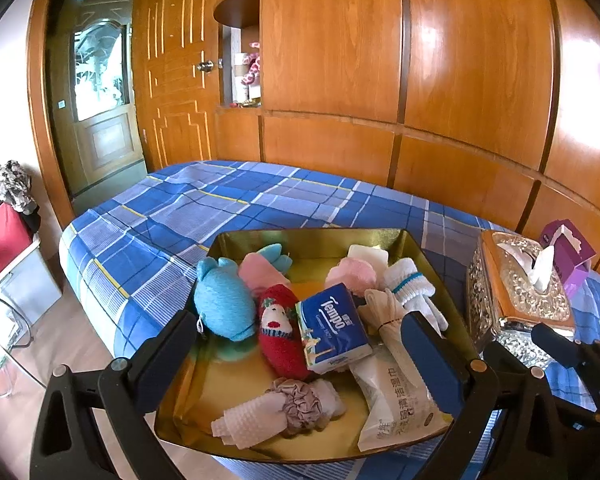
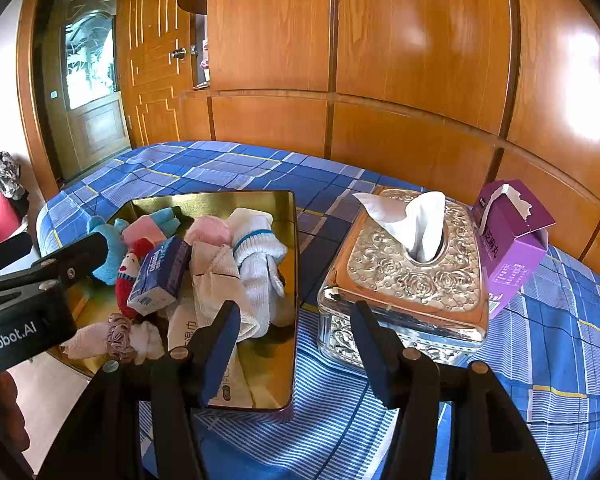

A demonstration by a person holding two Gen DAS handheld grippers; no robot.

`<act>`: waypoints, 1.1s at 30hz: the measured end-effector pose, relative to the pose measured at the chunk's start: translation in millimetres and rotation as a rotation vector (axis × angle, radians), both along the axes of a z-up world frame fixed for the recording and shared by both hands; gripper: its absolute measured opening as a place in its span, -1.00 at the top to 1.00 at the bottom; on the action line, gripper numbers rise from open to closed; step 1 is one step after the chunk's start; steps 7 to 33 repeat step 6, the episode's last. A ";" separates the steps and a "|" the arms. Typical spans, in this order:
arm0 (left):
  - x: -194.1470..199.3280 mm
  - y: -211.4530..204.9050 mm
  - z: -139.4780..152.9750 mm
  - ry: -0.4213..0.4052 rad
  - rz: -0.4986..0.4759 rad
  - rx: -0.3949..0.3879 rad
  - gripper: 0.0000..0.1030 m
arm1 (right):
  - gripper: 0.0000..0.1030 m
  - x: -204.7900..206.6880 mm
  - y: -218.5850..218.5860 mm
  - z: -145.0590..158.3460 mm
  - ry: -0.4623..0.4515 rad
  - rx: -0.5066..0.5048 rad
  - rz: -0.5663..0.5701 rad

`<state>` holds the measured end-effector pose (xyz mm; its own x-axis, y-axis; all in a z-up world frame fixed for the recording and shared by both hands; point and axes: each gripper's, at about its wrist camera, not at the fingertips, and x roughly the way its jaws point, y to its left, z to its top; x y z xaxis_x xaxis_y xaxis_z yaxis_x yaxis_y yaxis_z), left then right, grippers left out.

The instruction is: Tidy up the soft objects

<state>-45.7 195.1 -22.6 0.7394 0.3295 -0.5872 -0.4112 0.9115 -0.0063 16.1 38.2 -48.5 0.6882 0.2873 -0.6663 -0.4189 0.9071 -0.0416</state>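
My left claw (image 1: 300,344), jaws apart and empty, hangs nearer the gold tray (image 1: 432,256) at the bed's (image 1: 220,200) near edge than my empty, half-open right claw (image 2: 296,336).

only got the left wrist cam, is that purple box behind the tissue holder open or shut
Observer: Open. The right wrist view shows the purple box with its top flap torn up and a white edge poking out.
Operator: is it touching the holder
Observer: It stands close against the silver tissue box at the far right corner; contact I cannot confirm.
Operator: right gripper holding anything
Observer: No. The right gripper is open and empty, above the bedsheet between the gold tray and the tissue box.
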 end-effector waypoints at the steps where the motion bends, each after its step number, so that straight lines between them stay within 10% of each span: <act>1: -0.1 0.5 0.2 -0.001 0.001 -0.001 -0.99 | -0.12 0.1 0.0 -0.1 0.000 0.000 0.000; 33: 1.0 4.1 -1.1 0.009 0.002 -0.022 -0.99 | -0.12 0.0 -2.3 1.9 -0.006 0.006 -0.003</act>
